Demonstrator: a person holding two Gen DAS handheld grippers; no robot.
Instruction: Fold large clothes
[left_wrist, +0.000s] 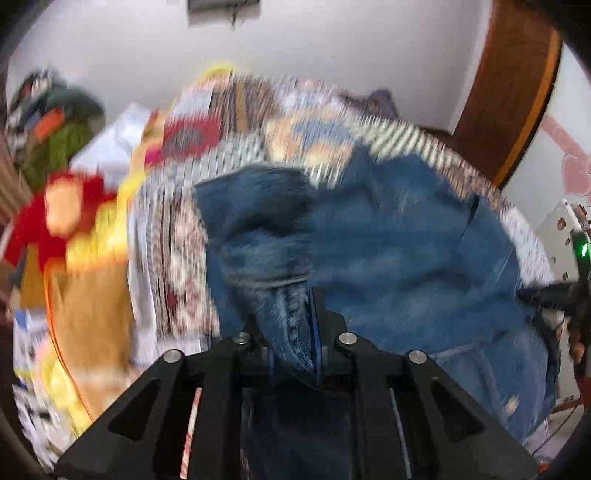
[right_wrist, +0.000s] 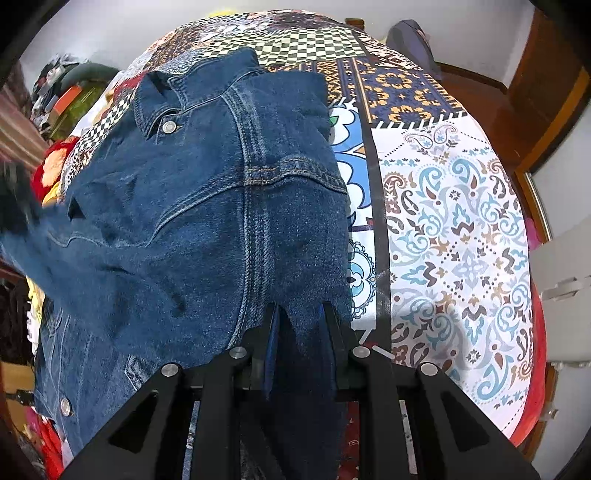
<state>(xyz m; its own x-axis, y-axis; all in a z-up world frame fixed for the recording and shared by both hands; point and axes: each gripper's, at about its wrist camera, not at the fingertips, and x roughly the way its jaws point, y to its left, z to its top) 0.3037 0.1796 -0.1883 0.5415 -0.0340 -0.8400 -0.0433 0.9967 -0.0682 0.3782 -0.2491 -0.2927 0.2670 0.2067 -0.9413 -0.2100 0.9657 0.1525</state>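
Note:
A blue denim jacket (right_wrist: 207, 206) lies on a patchwork bedspread (right_wrist: 454, 229), collar at the far end, metal buttons showing. My right gripper (right_wrist: 300, 314) is shut on a fold of the jacket's near edge. In the blurred left wrist view the same denim jacket (left_wrist: 388, 251) fills the middle, and my left gripper (left_wrist: 286, 306) is shut on a bunched part of it, lifted off the spread. The other gripper's black body (left_wrist: 565, 291) shows at the right edge of that view.
The bedspread (left_wrist: 229, 122) covers a bed. A pile of red, yellow and green clothes (left_wrist: 66, 206) lies to the left; it also shows in the right wrist view (right_wrist: 55, 122). A wooden door frame (right_wrist: 539, 92) and white walls stand behind.

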